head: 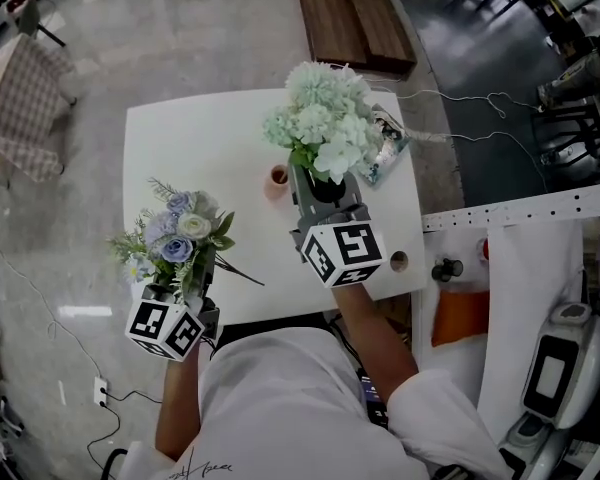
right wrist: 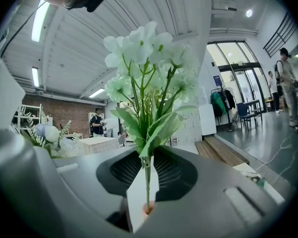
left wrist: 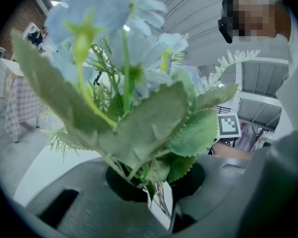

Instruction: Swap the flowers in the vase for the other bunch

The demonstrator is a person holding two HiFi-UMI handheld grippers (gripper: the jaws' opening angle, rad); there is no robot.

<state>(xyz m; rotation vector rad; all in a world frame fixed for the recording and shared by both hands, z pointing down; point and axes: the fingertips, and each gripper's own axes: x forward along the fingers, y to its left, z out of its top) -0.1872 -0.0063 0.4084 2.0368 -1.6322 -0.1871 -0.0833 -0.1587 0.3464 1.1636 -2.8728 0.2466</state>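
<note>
- White short-sleeved shirt [head: 300, 388], with small dark script printed near its lower edge.
- Left gripper [head: 180, 290]: grey moulded shell, topped by a white cube [head: 165, 328] bearing black square markers.
- Right gripper [head: 325, 193]: the same grey shell, with a matching marker cube [head: 342, 253].
- In the right gripper view, the shell is smooth, with a dark mesh-lined recess [right wrist: 174, 172] around pale jaws.

A small pink vase [head: 277, 181] stands near the middle of the white surface [head: 180, 138]. Just right of the vase, the right claw [head: 325, 196] grips the white-green bunch [head: 325, 123] by its stems, the blooms reaching past the vase. Left of the vase, nearer the person at the surface's edge, the left claw [head: 183, 286] clasps the blue bunch [head: 175, 236]. Farther right of the vase lies a printed packet [head: 388, 143].
</note>
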